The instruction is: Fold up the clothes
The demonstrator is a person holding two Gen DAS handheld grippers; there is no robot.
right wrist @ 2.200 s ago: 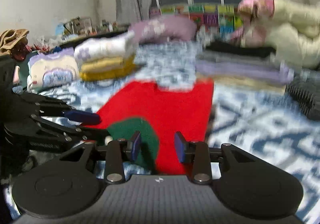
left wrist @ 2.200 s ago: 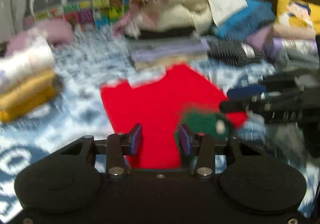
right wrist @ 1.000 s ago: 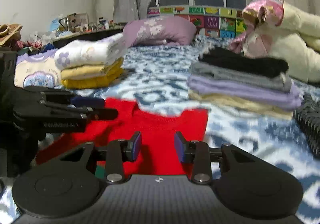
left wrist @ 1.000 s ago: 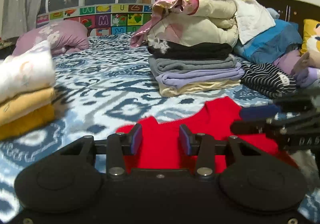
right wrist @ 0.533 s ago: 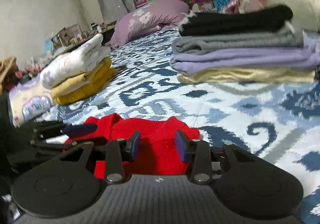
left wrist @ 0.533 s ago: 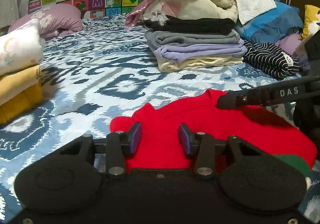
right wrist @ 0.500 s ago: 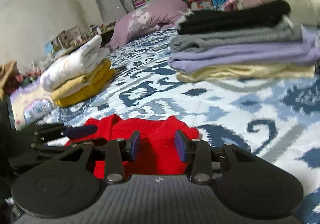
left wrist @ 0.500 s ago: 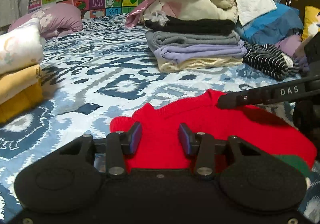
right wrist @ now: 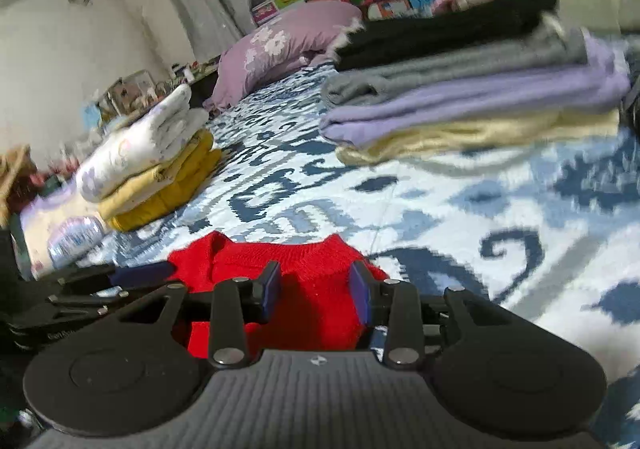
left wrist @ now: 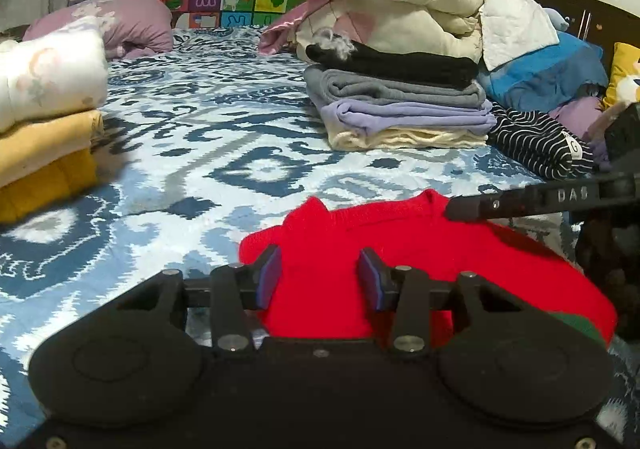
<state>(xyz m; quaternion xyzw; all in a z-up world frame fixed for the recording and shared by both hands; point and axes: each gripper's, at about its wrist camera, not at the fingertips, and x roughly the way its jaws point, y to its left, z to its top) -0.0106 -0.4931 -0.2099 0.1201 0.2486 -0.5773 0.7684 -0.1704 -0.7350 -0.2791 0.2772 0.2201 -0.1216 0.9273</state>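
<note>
A red sweater (left wrist: 400, 241) lies folded on the blue-and-white patterned bedsheet (left wrist: 240, 153), a strip of green (left wrist: 576, 325) showing at its right edge. My left gripper (left wrist: 318, 277) sits low over the sweater's left part, open, its blue pads apart with red cloth showing beyond them. My right gripper (right wrist: 314, 291) is low over the sweater (right wrist: 304, 257) near its right end, also open. In the left wrist view one right finger (left wrist: 520, 201) reaches in across the sweater's far edge. In the right wrist view a left fingertip (right wrist: 140, 273) shows at the left.
A folded stack in black, grey, lilac and cream (left wrist: 400, 105) stands behind the sweater, with a heap of bedding (left wrist: 400, 9) and a striped garment (left wrist: 536, 141) nearby. A white-and-yellow stack (left wrist: 40, 129) sits at the left. A purple pillow (left wrist: 120, 21) lies at the back.
The sweater, spread flat earlier, now lies folded short under both grippers. The right gripper has sunk and rolled, tilting its view. The left gripper has barely moved.
</note>
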